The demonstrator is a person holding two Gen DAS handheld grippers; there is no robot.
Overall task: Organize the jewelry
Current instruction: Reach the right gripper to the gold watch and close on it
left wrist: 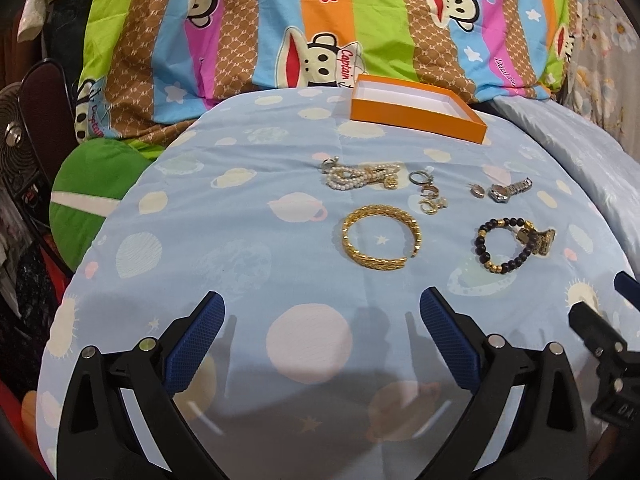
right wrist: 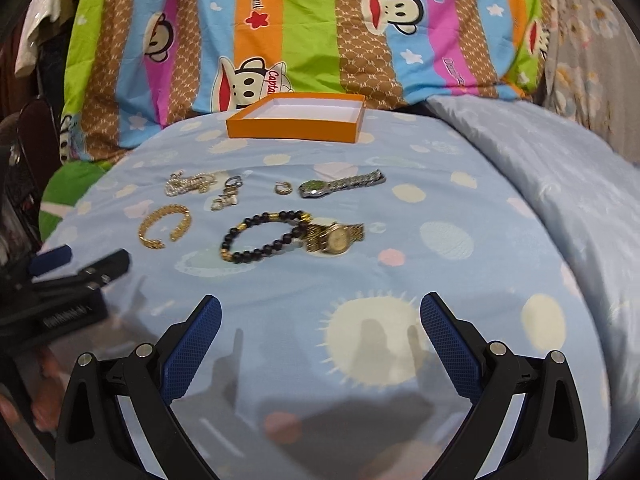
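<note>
Holding both tools low over the near edge of the blue sheet (left wrist: pixel 248 240), we have the left gripper (left wrist: pixel 322 300) spread wide with nothing between its blue pads, and the right gripper (right wrist: pixel 320 302) just as wide and just as empty. Each shows at the edge of the other's view — the two sit side by side, well short of the jewelry.

Past our left fingers lies the gold bangle (left wrist: pixel 382 238), flat on the sheet with its gap turned to the right. To its right is the dark bead bracelet (left wrist: pixel 502 244), and the gold watch (right wrist: pixel 338 237) touches that bracelet's far-right end. Behind these runs a second row: a heap of pearl strands (left wrist: pixel 360 176) on the left, then a small cluster of rings and charms (left wrist: pixel 426 194), then a single small ring (left wrist: pixel 476 191), then the silver watch (right wrist: pixel 342 185) with its band stretched out to the right.

Farther back, near the far edge of the sheet, stands the orange box (left wrist: pixel 418 108) — open, shallow, its white inside bare. Behind it rises a striped quilt with cartoon monkeys (left wrist: pixel 320 20).
</note>
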